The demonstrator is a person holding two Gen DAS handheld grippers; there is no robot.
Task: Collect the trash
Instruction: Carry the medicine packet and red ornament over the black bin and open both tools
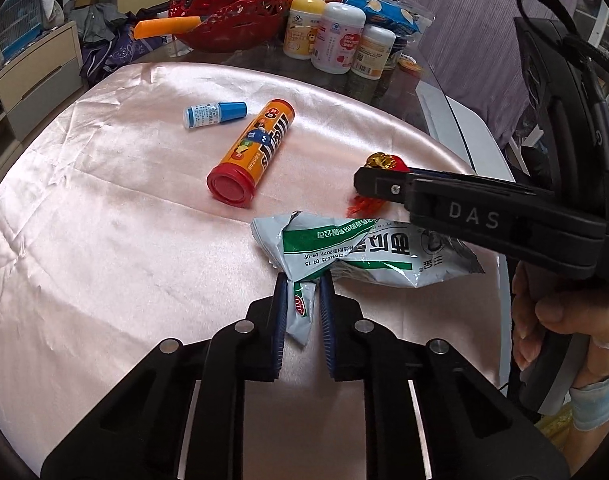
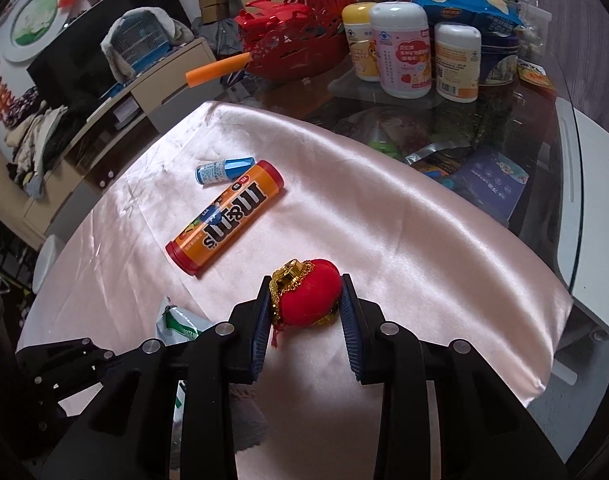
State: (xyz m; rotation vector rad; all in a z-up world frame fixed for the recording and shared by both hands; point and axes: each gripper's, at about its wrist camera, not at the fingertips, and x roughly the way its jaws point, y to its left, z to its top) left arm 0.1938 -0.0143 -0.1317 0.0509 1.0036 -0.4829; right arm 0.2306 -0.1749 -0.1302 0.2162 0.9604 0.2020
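A crumpled white and green wrapper (image 1: 344, 252) lies on the pink satin cloth (image 1: 104, 240). My left gripper (image 1: 303, 280) is shut on the wrapper's near corner. My right gripper (image 2: 306, 282) is shut on a red velvet ornament with gold trim (image 2: 308, 296); in the left wrist view that gripper (image 1: 364, 182) reaches in from the right over the ornament (image 1: 384, 160). An orange candy tube with a red cap (image 1: 252, 156) and a small blue bottle (image 1: 214, 114) lie further back; both show in the right wrist view, the tube (image 2: 224, 222) and the bottle (image 2: 224, 170).
A red basket (image 1: 240, 12) with an orange stick, three white jars (image 1: 336, 36) and snack bags stand at the back on the glass table (image 2: 524, 128). The cloth's edge drops off at the right. A cabinet (image 2: 124, 108) stands to the left.
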